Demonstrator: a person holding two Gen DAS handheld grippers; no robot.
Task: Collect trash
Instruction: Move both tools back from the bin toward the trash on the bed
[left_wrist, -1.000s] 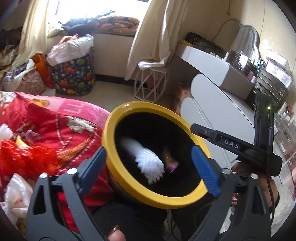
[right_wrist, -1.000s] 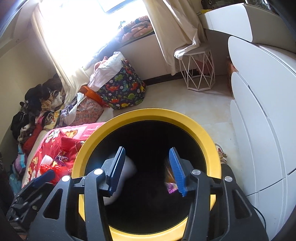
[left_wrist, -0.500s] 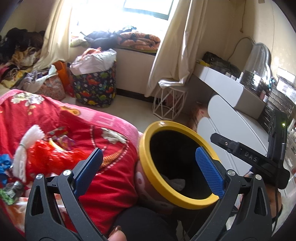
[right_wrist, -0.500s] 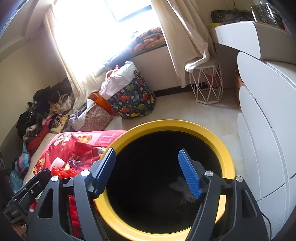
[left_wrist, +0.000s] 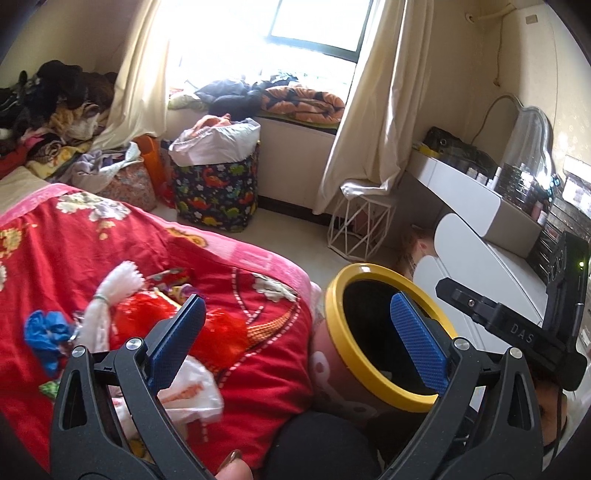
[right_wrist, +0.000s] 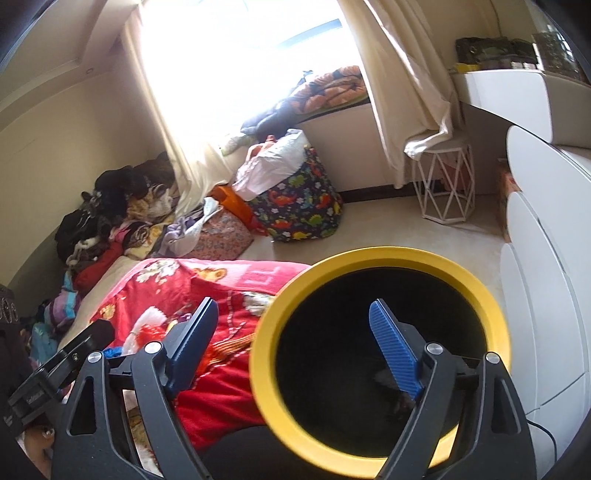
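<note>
The remaining trash lies in a loose pile on the red blanket (left_wrist: 122, 236), to the left of and below the left gripper (left_wrist: 295, 332), whose jaws stand wide apart with nothing between them. Nearest its left finger is a white plastic bag (left_wrist: 192, 391), almost under the blue pad; beyond it sit red crinkled plastic (left_wrist: 147, 317), a white tasselled bundle (left_wrist: 110, 291) whose long axis runs up and to the right, and a blue scrap (left_wrist: 42, 326). The right gripper (right_wrist: 295, 343) is equally wide open and empty, hanging over the mouth of the yellow-rimmed bin (right_wrist: 388, 258). The left is therefore the nearer for the next pick (it needs only to swing left and down). The bin stands just beside the bed edge; its black interior shows only a dim shape low down, too dark to identify.
</note>
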